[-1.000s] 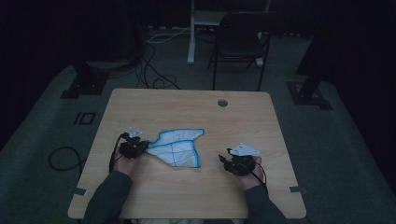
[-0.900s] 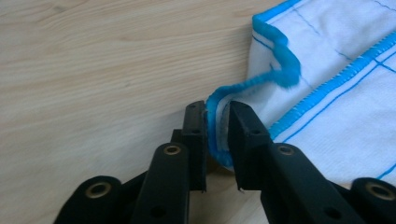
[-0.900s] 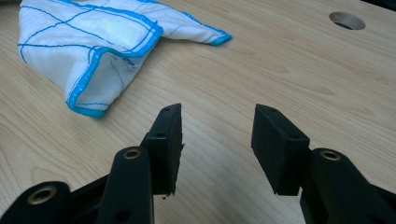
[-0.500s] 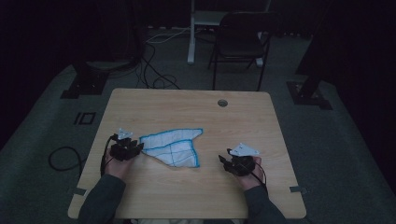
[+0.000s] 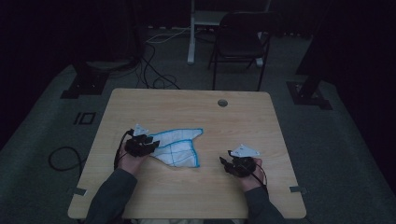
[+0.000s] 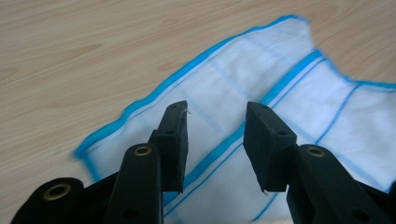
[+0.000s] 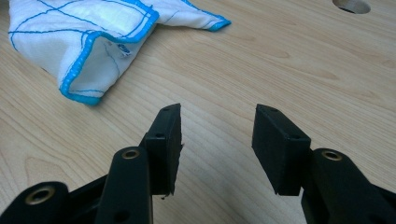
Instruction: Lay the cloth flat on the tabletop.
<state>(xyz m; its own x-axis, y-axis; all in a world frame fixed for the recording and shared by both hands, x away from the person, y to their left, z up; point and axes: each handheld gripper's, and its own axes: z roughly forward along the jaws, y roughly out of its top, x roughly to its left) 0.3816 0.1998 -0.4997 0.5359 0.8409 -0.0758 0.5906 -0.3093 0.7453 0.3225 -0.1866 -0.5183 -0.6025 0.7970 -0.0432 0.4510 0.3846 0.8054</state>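
- Cloth (image 5: 177, 147), white with blue edging and blue grid lines, lies crumpled and partly folded on the table (image 5: 187, 196), left of centre, just in front of my left hand.
- Left claw (image 6: 215, 135) has just been opening: its jaws now stand apart above the cloth's left end, with fabric lying beneath the gap and neither pad pressing on it.
- Compared with a second ago, that hand has drawn back from the cloth and then returned to its left end, and the cloth's outline has shifted: the top edge now runs out to a point toward the right, and the lower right corner is doubled over.
- Right claw (image 7: 217, 149) hovers over bare wood well to the right of the cloth, jaws apart with nothing between them, and has not moved.
- I judge this to be a release after a tug or fold on the left side, so the cloth is free on the table and not held by either claw.
- Next I probably need a fresh grip, likely with the right claw coming in for the folded corner, as the cloth is far from flat.
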